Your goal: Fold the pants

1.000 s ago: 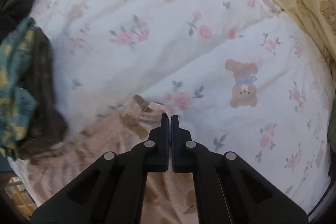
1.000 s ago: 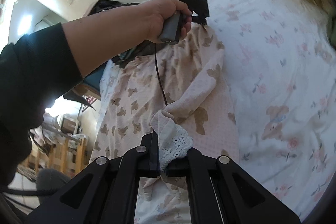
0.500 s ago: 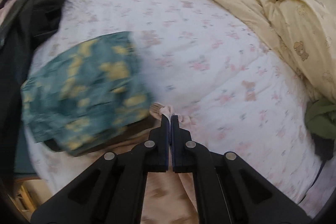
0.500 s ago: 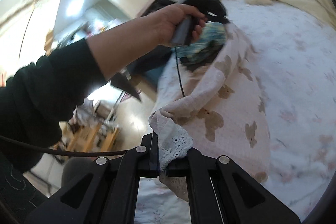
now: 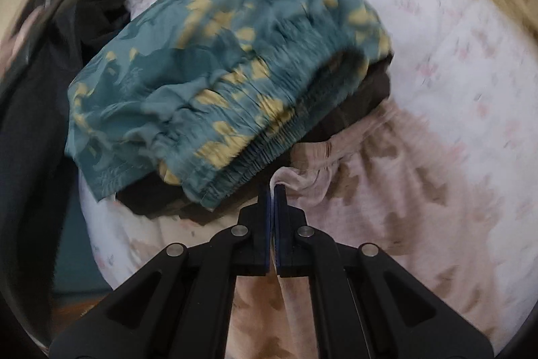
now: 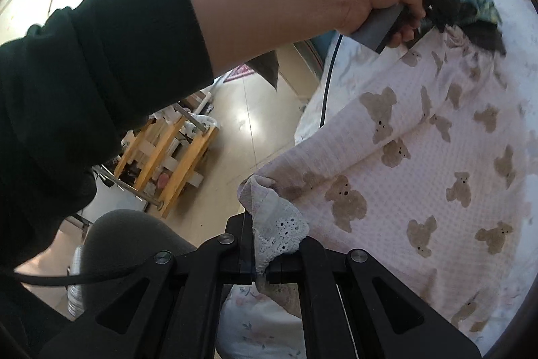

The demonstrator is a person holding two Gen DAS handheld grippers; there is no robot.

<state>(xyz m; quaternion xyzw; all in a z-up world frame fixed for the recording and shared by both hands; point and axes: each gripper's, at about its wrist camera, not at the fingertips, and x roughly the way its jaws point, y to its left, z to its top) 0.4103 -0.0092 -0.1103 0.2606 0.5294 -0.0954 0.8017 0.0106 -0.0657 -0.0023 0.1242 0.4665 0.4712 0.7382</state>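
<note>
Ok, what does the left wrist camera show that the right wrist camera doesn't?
Only the left wrist view shows the folded teal and yellow garment fully, stacked on a dark brown one, plus the left claw shut on the waistband end of the bear-print pants. Only the right wrist view shows the person's left hand holding that tool, the room floor, and the right claw shut on the lace hem. Both share the pants and the floral bedsheet.
</note>
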